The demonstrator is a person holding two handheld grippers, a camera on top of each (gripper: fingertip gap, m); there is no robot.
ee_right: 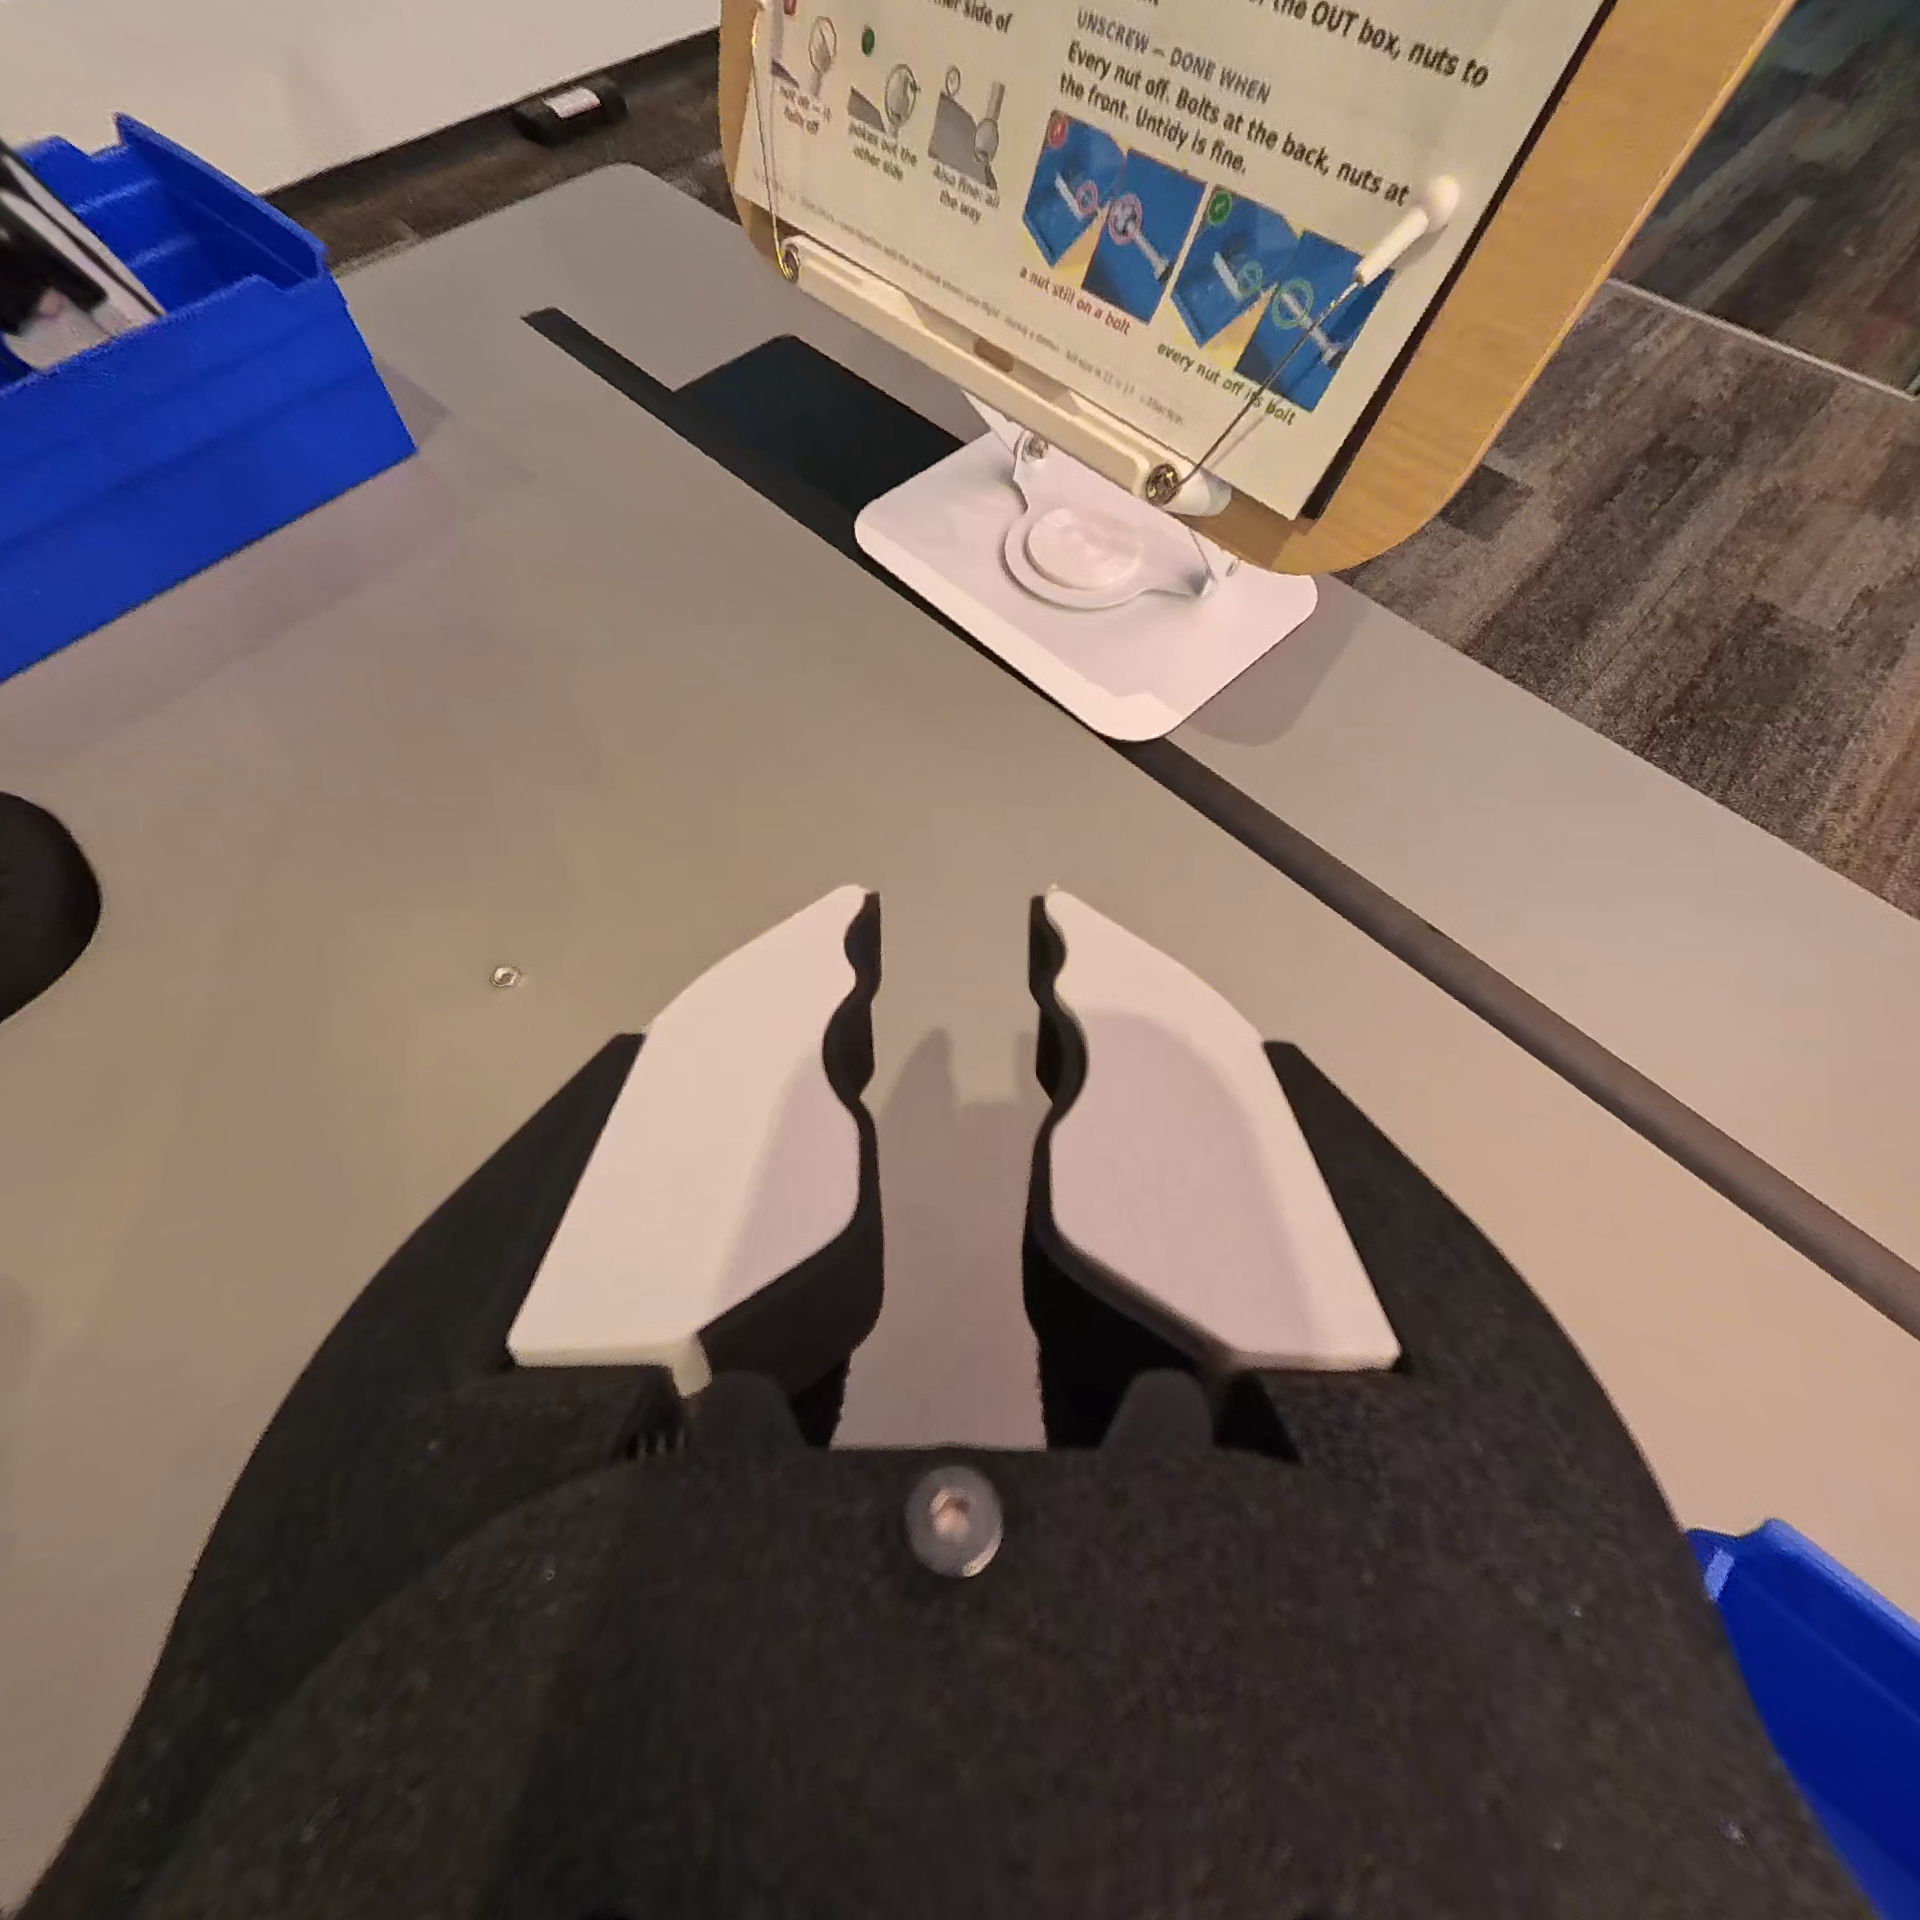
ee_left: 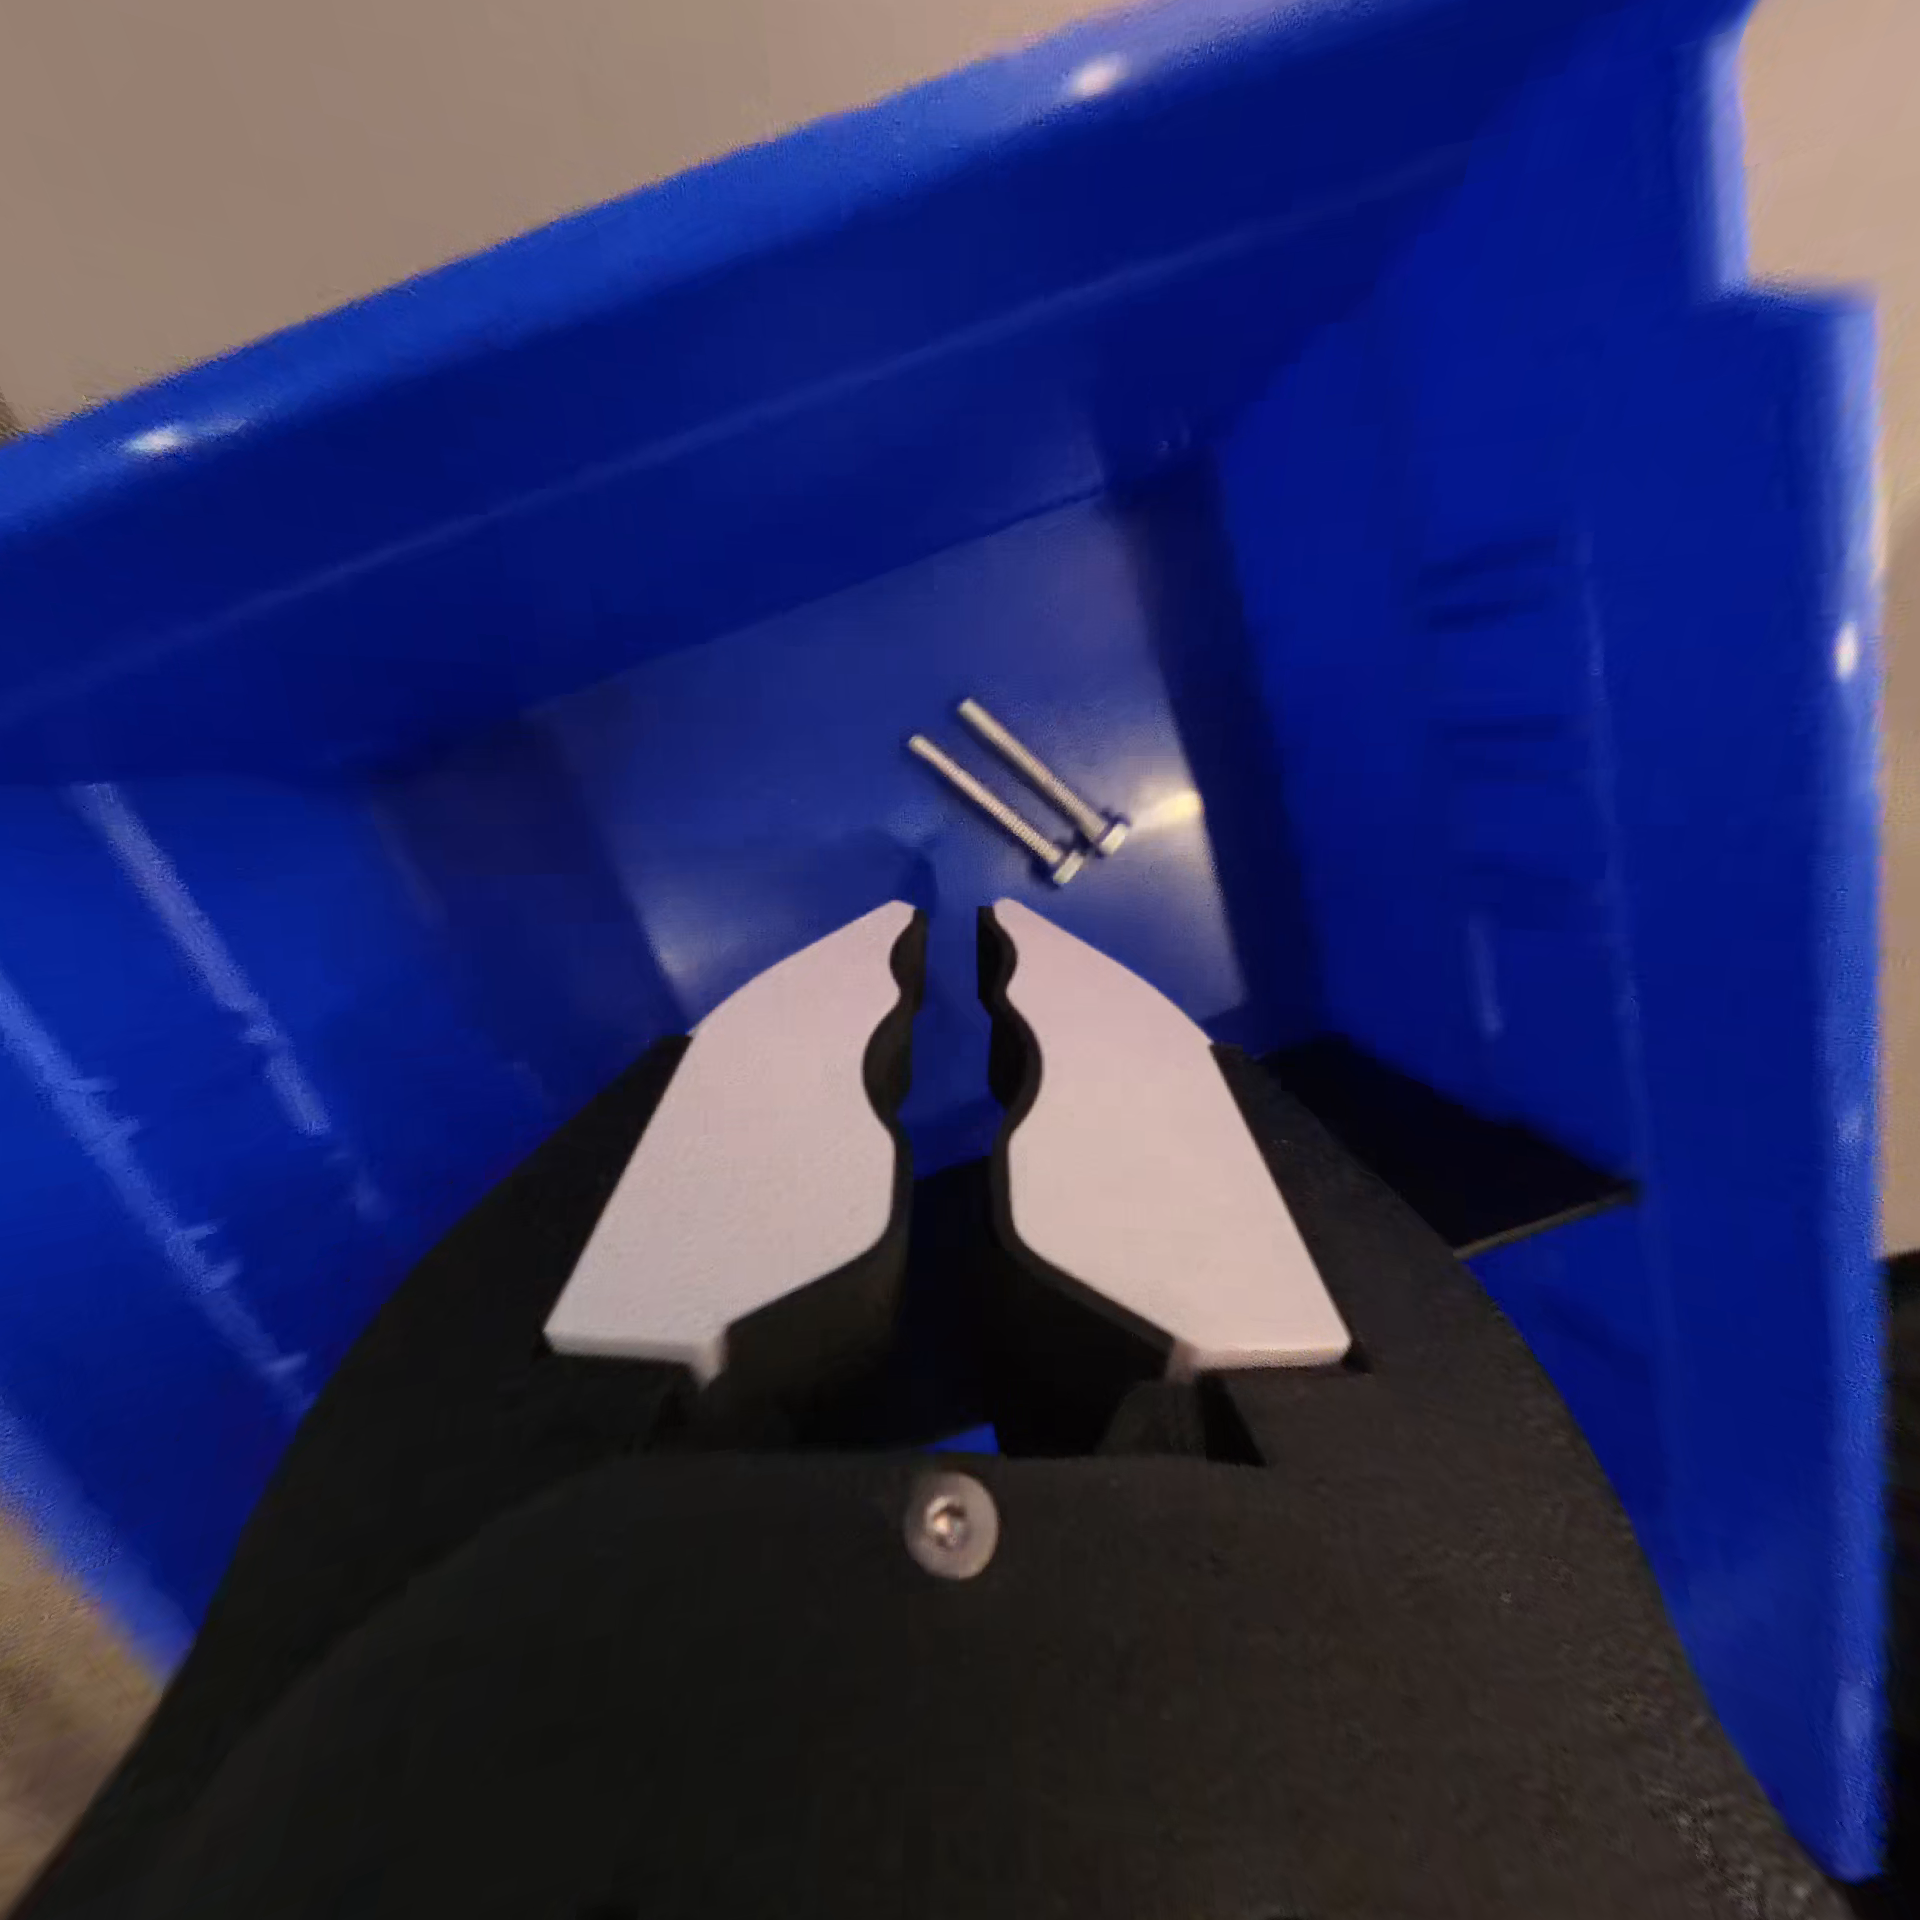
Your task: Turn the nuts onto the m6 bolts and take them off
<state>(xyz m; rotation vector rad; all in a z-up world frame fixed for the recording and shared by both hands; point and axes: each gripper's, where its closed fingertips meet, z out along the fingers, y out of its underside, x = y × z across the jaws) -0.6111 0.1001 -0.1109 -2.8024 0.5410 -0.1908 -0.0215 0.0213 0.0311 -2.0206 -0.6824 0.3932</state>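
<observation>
In the left wrist view two thin silver bolts point(ee_left: 1013, 792) lie side by side on the floor of a blue bin point(ee_left: 727, 436), heads toward me. My left gripper point(ee_left: 949, 914) hovers inside the bin just short of the bolts; its jaws are a narrow gap apart with nothing between them. In the right wrist view my right gripper point(ee_right: 954, 914) is open and empty above the grey table point(ee_right: 520, 727). A small silver nut point(ee_right: 506, 976) lies on the table to its left.
The blue bin point(ee_right: 187, 436) stands at the table's far left, with the other gripper point(ee_right: 52, 281) inside it. A second blue bin's corner point(ee_right: 1829, 1714) shows at the lower right. An instruction sheet on a wooden board with a white stand point(ee_right: 1091, 613) is ahead. There is about 60 cm between the tips of the two grippers.
</observation>
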